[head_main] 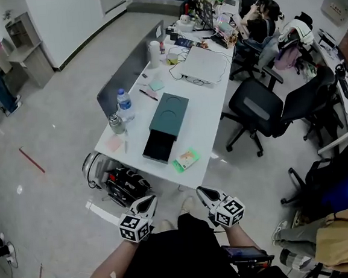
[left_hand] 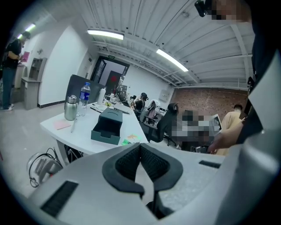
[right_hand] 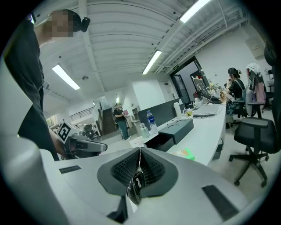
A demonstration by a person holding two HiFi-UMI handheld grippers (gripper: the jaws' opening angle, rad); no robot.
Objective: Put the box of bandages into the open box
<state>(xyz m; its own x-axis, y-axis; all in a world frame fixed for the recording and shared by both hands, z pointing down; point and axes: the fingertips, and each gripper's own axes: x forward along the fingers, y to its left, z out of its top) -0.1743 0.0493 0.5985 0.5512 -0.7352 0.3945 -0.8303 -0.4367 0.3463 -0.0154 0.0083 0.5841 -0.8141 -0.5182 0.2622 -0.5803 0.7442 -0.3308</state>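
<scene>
The green box of bandages (head_main: 186, 160) lies flat near the front edge of the white table (head_main: 211, 117). Just left of it stands the dark teal open box (head_main: 164, 130), its drawer-like mouth facing me. My left gripper (head_main: 149, 200) and right gripper (head_main: 201, 191) hang side by side close to my body, short of the table's front edge. Both are shut, pads together, with nothing between them. In the left gripper view the jaws (left_hand: 140, 147) point toward the open box (left_hand: 107, 126) and bandage box (left_hand: 130, 139). From the right gripper (right_hand: 140, 151), the bandage box (right_hand: 187, 154) lies beside the open box (right_hand: 171, 132).
A water bottle (head_main: 124, 103), a steel flask (head_main: 117, 123) and a pink note (head_main: 114, 144) stand left of the open box. A closed laptop (head_main: 202, 63) lies further back. Black office chairs (head_main: 256, 107) line the table's right side. Cables and gear (head_main: 120, 182) sit under its front corner.
</scene>
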